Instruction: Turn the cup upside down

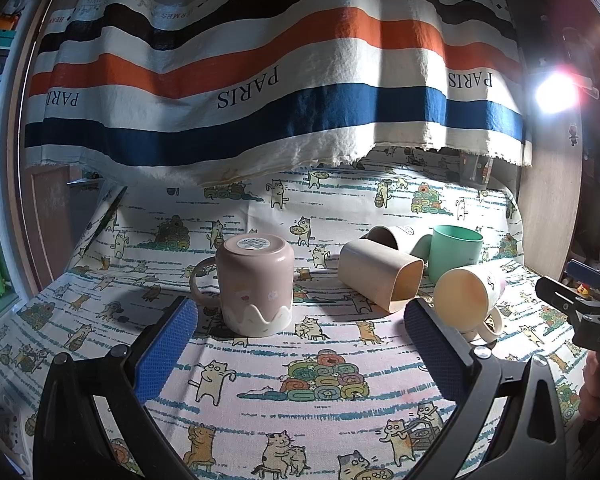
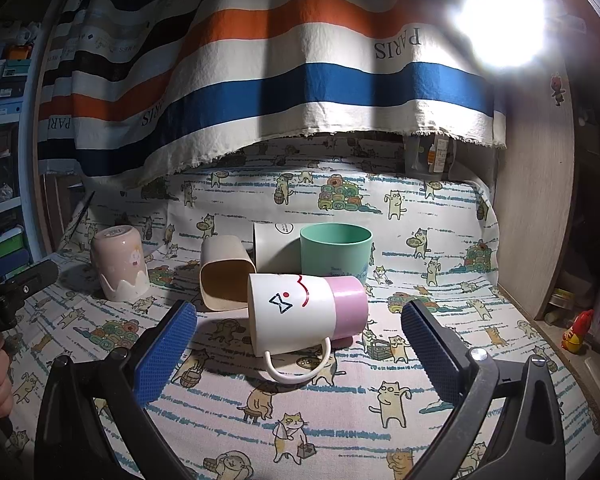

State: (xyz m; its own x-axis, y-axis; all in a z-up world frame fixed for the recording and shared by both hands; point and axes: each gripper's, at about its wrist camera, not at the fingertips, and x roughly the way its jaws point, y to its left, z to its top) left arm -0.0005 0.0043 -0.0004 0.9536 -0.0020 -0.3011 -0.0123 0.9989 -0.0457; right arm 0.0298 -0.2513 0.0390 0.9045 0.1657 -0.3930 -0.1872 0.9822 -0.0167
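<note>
Cat-print worktop [image 2: 440,420] holds one pink mug [image 1: 256,284] inverted; both claws gape empty, right claw [image 2: 298,320] probably next gripping sideways white-pink mug [image 2: 306,308].

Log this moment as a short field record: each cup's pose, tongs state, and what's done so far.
pink mug: upside down, at left
beige cup: on its side
grey cup: on its side, behind the beige one
green cup: upright
white-pink mug: on its side, handle toward the camera
left tongs: open, empty
right tongs: open, empty, facing the white-pink mug
done: one cup flipped
</note>
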